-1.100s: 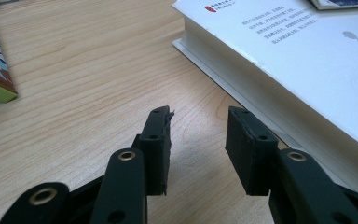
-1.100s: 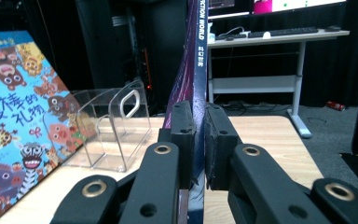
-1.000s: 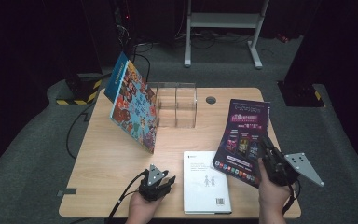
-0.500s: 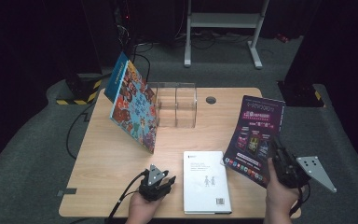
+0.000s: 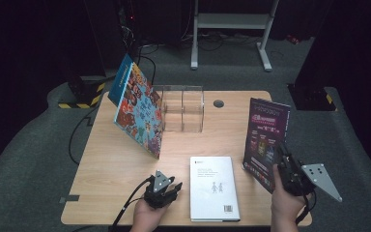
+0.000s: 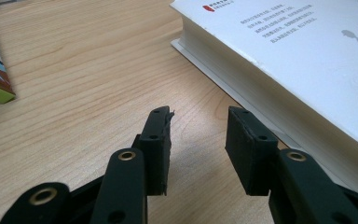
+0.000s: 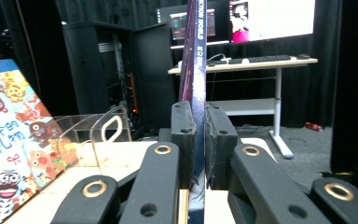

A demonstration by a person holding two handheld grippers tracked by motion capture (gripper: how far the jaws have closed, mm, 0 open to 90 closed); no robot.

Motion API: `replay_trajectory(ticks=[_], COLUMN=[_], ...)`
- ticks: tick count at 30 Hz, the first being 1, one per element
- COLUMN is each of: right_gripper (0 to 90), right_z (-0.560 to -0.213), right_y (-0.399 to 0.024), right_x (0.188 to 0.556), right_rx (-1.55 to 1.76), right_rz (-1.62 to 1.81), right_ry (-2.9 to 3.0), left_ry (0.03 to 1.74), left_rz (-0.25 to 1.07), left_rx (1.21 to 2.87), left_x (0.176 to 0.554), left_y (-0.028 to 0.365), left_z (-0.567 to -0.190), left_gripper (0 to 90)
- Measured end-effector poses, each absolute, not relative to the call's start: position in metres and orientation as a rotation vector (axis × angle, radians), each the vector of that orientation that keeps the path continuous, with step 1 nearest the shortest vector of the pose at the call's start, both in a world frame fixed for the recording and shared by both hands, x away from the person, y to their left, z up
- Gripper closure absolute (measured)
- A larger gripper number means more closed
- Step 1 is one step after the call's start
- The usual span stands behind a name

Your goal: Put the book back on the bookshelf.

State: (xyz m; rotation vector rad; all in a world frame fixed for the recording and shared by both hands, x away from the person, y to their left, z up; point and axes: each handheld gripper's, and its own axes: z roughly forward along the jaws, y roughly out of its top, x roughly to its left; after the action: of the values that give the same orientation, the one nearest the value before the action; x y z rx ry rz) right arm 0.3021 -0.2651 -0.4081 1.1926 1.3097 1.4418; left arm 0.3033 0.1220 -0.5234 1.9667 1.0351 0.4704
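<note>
Bright tabletop, dark surroundings; sharp, slight softness

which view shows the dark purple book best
The high view: the dark purple book shows its whole front cover there, held up off the table by the right hand-held gripper. The right gripper view gives just its thin edge clamped between the jaws. The left gripper view looks at the white book instead.
</note>
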Motion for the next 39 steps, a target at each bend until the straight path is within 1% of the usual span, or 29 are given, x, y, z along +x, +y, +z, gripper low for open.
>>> replay_trajectory(ticks=[14,27,31,36,39], right_gripper=[84.0,83.9,84.3,84.3,84.3], right_z=[-0.439,-0.442,-0.441,-0.441,-0.441], right_y=[-0.235,-0.204,-0.190,-0.173,-0.161], right_x=[0.299,0.288,0.284,0.278,0.274], right_rx=[1.209,1.138,1.092,1.030,0.995], right_rz=[1.439,1.449,1.433,1.430,1.428], right_ry=[1.446,1.561,1.572,1.585,1.599], left_ry=[1.032,1.022,1.002,0.944,0.899], left_rz=[0.467,0.471,0.484,0.513,0.508], left_rx=[1.960,1.940,1.899,1.830,1.780], left_x=[0.303,0.301,0.299,0.299,0.301], left_y=[0.122,0.124,0.127,0.128,0.123], left_z=[-0.523,-0.519,-0.505,-0.471,-0.448], left_gripper=[59.9,60.0,59.9,57.9,54.7])
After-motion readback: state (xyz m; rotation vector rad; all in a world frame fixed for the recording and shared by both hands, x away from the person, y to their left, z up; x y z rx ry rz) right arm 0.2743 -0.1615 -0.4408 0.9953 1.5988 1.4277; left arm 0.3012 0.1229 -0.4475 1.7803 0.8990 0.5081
